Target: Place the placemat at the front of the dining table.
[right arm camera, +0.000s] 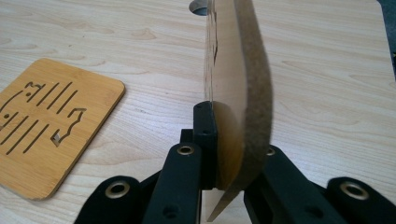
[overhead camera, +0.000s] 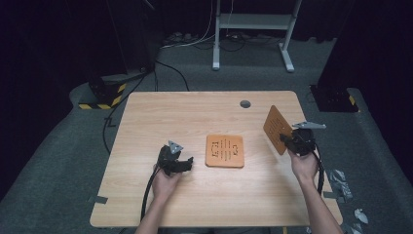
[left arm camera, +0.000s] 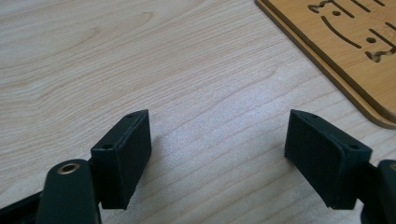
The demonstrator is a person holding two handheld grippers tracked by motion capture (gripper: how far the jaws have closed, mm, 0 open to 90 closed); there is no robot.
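My right gripper (overhead camera: 293, 138) is clamped on a thin wooden coaster (overhead camera: 276, 129) with cut-out slots and a dark felt-like back, held on edge above the table's (overhead camera: 160, 107) right side. A matching coaster (overhead camera: 224, 150) lies flat at the centre. My left gripper (overhead camera: 187, 162), jaws wide apart and empty, rests left of it.

L tool (overhead camera: 187, 163) jaws apart (low); R tool (overhead camera: 287, 140) clamped.
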